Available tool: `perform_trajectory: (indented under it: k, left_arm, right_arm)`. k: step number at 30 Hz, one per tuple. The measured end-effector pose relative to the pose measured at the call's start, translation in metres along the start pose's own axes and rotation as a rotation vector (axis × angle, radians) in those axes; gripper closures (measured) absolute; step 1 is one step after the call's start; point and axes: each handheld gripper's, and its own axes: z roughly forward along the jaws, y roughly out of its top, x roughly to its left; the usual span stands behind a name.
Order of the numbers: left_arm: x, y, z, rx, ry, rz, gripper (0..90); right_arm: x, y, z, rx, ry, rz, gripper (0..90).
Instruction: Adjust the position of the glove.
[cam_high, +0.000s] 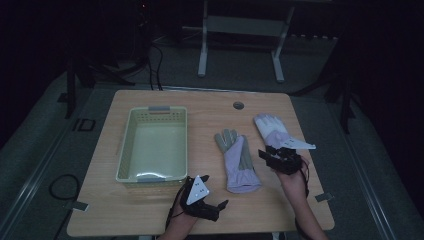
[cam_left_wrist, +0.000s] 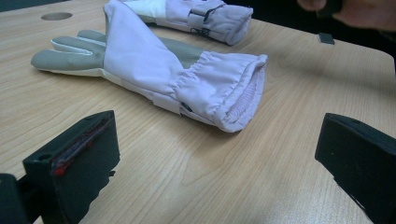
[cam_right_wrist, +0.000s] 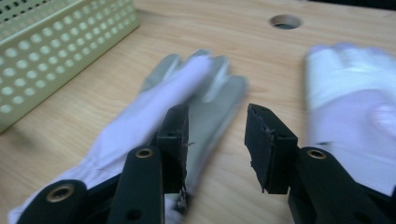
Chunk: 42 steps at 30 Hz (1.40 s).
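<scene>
A lavender and grey glove (cam_high: 237, 160) lies flat at the middle of the table, fingers pointing away and cuff toward me. A second glove (cam_high: 272, 129), white and lavender, lies to its right. My right gripper (cam_high: 267, 155) hovers between the two gloves, near the white one's cuff. Its jaws are apart with nothing between them, and the grey glove (cam_right_wrist: 140, 121) and white glove (cam_right_wrist: 355, 98) lie below it. My left gripper (cam_high: 219, 209) sits near the front edge, open wide. It faces the cuff of the nearer glove (cam_left_wrist: 154, 70) from a short distance, with the other glove (cam_left_wrist: 205, 16) behind.
A pale green perforated basket (cam_high: 127, 145) stands empty on the left half of the table, its wall (cam_right_wrist: 56, 51) left of the gloves. A round cable hole (cam_high: 238, 105) sits near the far edge. Bare wood lies along the front of the table.
</scene>
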Motion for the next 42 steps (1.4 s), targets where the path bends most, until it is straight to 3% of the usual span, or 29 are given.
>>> perform_trajectory:
  k: [4, 9, 16, 26, 42]
  left_arm:
    - [0.000, 0.000, 0.000, 0.003, 0.002, -0.001, 0.0]
    - [0.000, 0.000, 0.000, 0.002, 0.002, -0.003, 0.0]
    - [0.000, 0.000, 0.000, 0.000, 0.002, -0.005, 0.0]
    - [0.000, 0.000, 0.000, 0.001, 0.002, -0.003, 0.0]
    - [0.000, 0.000, 0.000, 0.000, 0.003, -0.006, 0.0]
  right_arm:
    - [-0.017, 0.000, -0.011, -0.016, -0.043, -0.005, 59.1]
    - [-0.034, -0.004, -0.014, -0.009, -0.052, 0.004, 57.2]
    - [-0.066, 0.009, -0.014, -0.018, -0.084, 0.027, 54.9]
    - [-0.097, 0.023, 0.004, 0.014, -0.084, 0.054, 50.1]
    - [-0.122, 0.008, 0.047, 0.114, -0.063, 0.139, 48.0]
